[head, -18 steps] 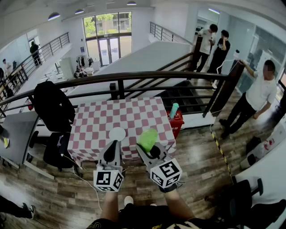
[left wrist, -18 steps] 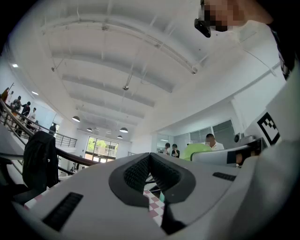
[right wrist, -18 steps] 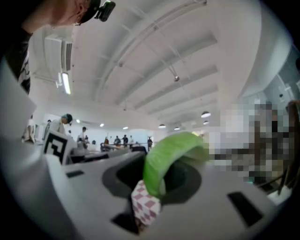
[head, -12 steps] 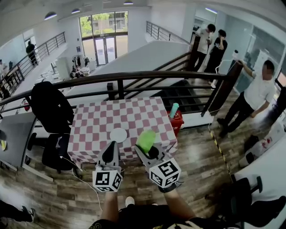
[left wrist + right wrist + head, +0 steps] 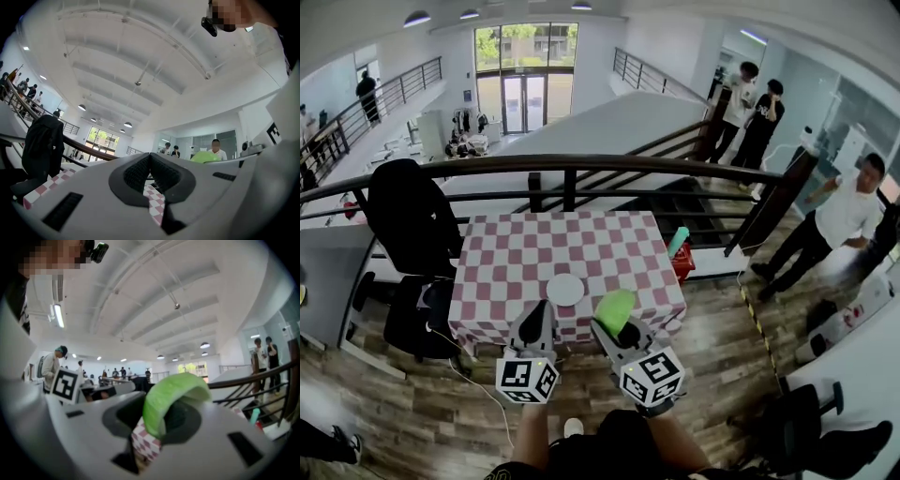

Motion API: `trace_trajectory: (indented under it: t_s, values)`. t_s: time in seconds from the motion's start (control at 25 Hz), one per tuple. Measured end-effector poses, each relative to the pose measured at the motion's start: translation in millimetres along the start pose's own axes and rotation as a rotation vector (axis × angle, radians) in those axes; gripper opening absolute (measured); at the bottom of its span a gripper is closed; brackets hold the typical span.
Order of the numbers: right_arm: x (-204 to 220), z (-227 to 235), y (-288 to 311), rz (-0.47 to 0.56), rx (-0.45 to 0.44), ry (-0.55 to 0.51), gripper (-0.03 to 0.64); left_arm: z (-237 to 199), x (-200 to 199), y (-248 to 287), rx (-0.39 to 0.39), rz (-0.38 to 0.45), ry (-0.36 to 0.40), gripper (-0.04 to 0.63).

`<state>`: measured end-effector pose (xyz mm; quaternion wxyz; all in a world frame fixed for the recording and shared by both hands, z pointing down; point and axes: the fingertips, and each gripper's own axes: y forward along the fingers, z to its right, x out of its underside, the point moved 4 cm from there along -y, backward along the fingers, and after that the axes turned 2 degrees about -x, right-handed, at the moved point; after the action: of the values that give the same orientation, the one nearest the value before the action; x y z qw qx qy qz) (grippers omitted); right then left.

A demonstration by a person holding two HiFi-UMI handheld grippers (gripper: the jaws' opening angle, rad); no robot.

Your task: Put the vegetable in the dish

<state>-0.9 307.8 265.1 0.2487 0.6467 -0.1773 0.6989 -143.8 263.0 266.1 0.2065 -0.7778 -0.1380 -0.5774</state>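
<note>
Evidently light and pliant, the vegetable (image 5: 171,398) is a pale green, leaf-like piece that curls over at its top. It is pinched between the jaws of the right tongs (image 5: 622,332), which are clenched on its lower part, so its arched upper edge stands free above their tips. By its look it is thin and would crease or slip under a hard squeeze. The present hold, low on the thicker base, seems the sound place to take it, and a release close over the target should suit it.

The left tongs (image 5: 540,315) are clenched on nothing, jaw against jaw. The dish (image 5: 565,289), small, round and white, lies just ahead of both tongs, between their tips and somewhat nearer the left pair. The vegetable is not yet over it.

The bench (image 5: 511,251) carries a red-and-white checked cloth, flat and bare but for the dish. Beyond the tongs runs a dark railing (image 5: 581,165). A chair (image 5: 410,221) draped in a black jacket stands to the left of the left tongs, onlookers (image 5: 839,208) well off to the right, on a wood-plank floor (image 5: 431,422).
</note>
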Motion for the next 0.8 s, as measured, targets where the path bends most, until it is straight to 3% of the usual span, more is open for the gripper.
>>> trace_trajectory:
  t_s: [0.28,0.48,0.64,0.8]
  values:
    - [9,18,41,-0.009,-0.009,0.042,0.114,-34,9,7,-0.035,-0.010,-0.004,0.020]
    - [14,47,85,-0.023,-0.089,0.074,0.114,-65,13,39,-0.101,-0.026,0.006,0.020]
    - [2,106,101,-0.005,-0.122,0.118,0.114,-44,8,88,-0.122,-0.021,0.072,0.020]
    - [-25,137,153,0.056,-0.209,0.087,0.114,-59,-5,143,-0.142,0.032,0.123,0.020]
